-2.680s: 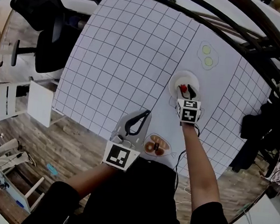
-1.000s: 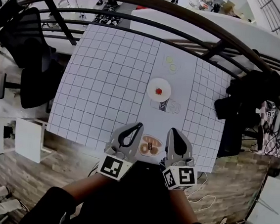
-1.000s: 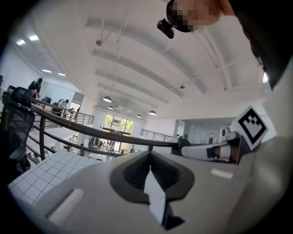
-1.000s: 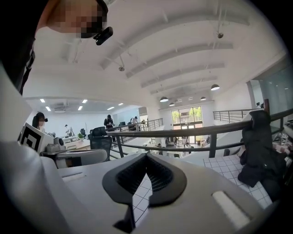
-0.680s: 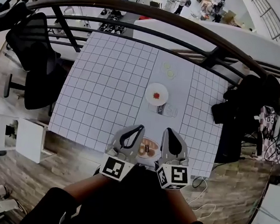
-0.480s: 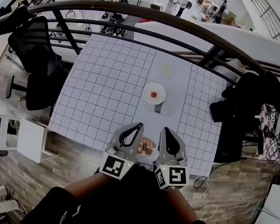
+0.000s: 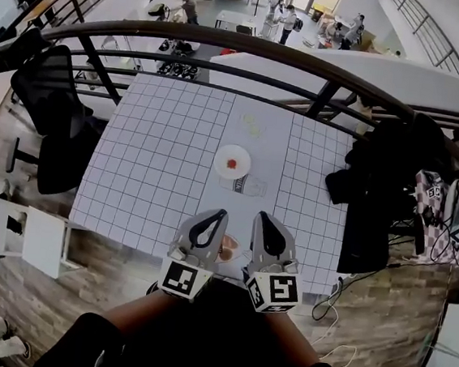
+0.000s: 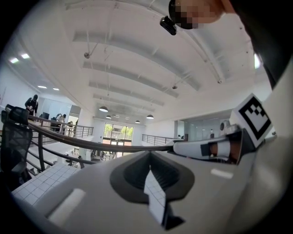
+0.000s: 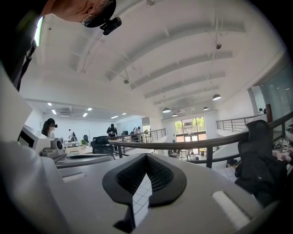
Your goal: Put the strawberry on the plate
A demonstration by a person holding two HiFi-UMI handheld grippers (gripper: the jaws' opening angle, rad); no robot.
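Grippers back at the body, strawberry left on the plate.

Nearest, the left gripper [image 7: 220,213] and right gripper [image 7: 260,215] sit side by side at the table's near edge, each with jaws clenched on nothing; only a sliver of gridded cloth shows through the pads. A shallow oval dish of brown pieces [image 7: 227,250] lies between them. Farther out on the white gridded table [image 7: 159,155], the small red strawberry [image 7: 231,163] rests in the middle of the round white plate [image 7: 222,170], well apart from both grippers. Moments ago the right gripper reached over that plate at the fruit; it has since withdrawn empty. By my reading the placement is done and nothing remains to carry.
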